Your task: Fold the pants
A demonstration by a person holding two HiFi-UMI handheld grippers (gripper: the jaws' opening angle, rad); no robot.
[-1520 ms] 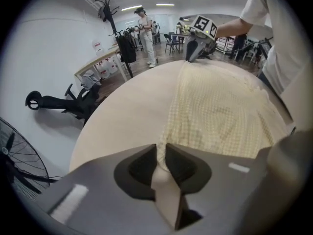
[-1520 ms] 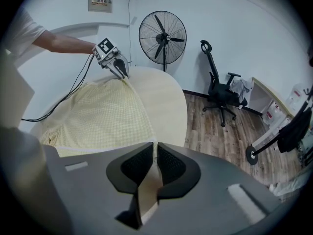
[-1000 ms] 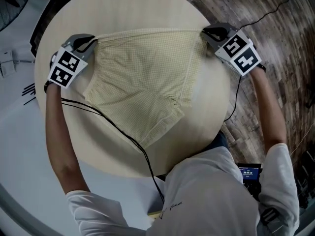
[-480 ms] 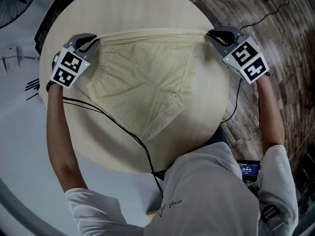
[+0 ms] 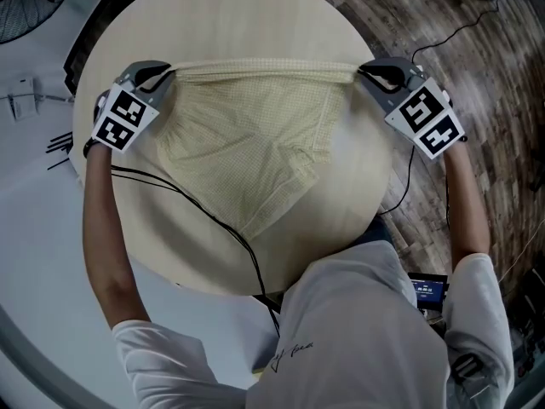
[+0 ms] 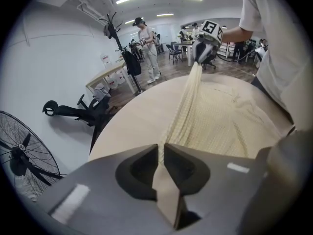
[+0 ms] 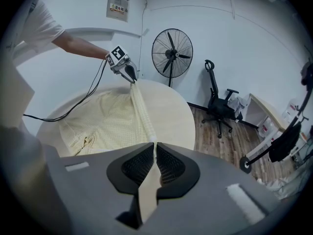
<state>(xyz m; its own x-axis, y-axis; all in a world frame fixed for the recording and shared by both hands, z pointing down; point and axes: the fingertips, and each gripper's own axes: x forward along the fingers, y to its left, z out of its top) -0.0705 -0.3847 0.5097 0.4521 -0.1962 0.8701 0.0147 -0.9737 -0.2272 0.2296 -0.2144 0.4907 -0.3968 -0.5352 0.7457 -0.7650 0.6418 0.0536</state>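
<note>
Spanning left hand-held gripper (image 5: 167,73) to right hand-held gripper (image 5: 361,73), pants (image 5: 255,135) taut, ends clamped

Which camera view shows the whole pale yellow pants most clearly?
The head view: the pants appear entire, their top edge stretched between the left hand-held gripper and the right hand-held gripper over the table. Each gripper view shows only the taut edge running away from its shut jaws, with part of the cloth beyond.
</note>
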